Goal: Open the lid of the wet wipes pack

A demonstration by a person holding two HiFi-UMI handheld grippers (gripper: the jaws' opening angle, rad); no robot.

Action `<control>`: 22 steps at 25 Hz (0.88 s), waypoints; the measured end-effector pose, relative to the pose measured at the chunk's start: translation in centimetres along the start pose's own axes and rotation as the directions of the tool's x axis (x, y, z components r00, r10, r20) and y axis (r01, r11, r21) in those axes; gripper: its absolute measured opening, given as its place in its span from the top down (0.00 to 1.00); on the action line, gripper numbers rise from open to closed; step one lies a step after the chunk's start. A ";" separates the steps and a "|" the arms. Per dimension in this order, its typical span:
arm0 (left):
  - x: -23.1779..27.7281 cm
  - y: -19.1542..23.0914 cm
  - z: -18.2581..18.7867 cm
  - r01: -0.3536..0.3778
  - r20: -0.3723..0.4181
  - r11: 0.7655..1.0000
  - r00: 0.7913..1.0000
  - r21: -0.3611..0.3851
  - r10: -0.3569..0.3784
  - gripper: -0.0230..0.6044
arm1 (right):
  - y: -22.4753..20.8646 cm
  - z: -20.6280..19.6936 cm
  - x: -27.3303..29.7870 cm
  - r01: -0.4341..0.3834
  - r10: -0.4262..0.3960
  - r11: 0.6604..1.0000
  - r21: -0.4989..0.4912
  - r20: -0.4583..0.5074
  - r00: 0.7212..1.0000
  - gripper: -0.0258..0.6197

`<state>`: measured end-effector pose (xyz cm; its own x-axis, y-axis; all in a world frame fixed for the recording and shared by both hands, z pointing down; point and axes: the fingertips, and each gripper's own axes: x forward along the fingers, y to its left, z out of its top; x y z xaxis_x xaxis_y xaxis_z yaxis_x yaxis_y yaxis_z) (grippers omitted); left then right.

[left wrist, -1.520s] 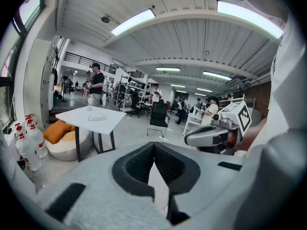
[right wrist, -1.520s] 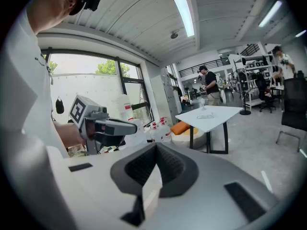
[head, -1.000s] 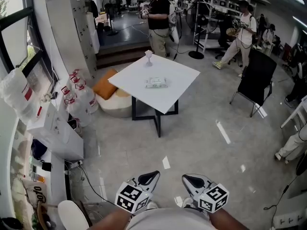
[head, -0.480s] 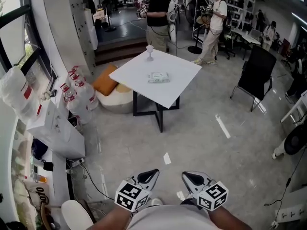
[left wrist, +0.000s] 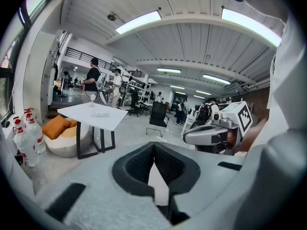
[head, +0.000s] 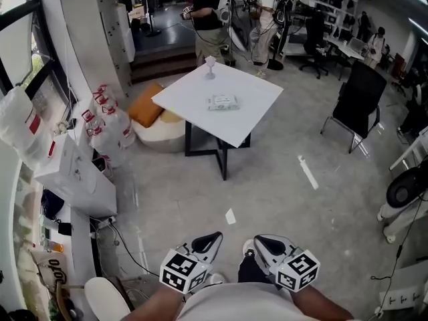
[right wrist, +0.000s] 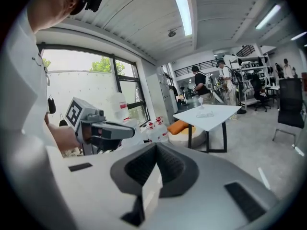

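Observation:
The wet wipes pack [head: 222, 101] lies flat in the middle of a white square table [head: 190, 99], far ahead of me across the floor. A small stemmed glass [head: 210, 67] stands near the table's far corner. My left gripper [head: 212, 238] and right gripper [head: 259, 241] are held side by side close to my body, both shut with nothing between their jaws. The left gripper view shows the pack [left wrist: 100, 114] small and distant, and the right gripper view shows the pack [right wrist: 205, 115] the same way.
A black chair [head: 360, 105] stands right of the table. An orange cushion [head: 147, 111] on a white beanbag and packs of water bottles [head: 107, 122] sit to its left. Two people [head: 208, 12] stand behind it. A white cabinet [head: 73, 179] lines the left wall.
The table has drawn slightly nearer as I moved forward. A person in white has walked from the right to behind the table. Both grippers stay shut in the same spot.

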<state>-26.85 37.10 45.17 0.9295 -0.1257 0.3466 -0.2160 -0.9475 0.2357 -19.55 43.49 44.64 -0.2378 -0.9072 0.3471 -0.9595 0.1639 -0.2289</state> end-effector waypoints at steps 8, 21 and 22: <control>2.2 2.2 0.5 -0.022 -0.020 1.000 1.000 -0.008 0.022 0.96 | -2.9 1.4 3.0 -0.029 0.029 0.999 0.014 0.008 1.000 0.95; 11.7 7.9 8.7 -0.099 0.020 0.995 0.995 0.030 0.098 0.96 | -14.0 8.3 8.0 -0.077 0.078 0.996 -0.034 0.049 0.996 0.95; 12.5 8.1 9.2 -0.104 0.023 0.994 0.994 0.027 0.103 0.96 | -14.8 8.7 8.2 -0.085 0.087 0.996 -0.038 0.047 0.995 0.95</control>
<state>-14.22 25.13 43.06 0.9091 -0.2295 0.3478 -0.3032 -0.9368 0.1743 -5.99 30.22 43.01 -0.3129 -0.9068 0.2825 -0.9408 0.2551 -0.2232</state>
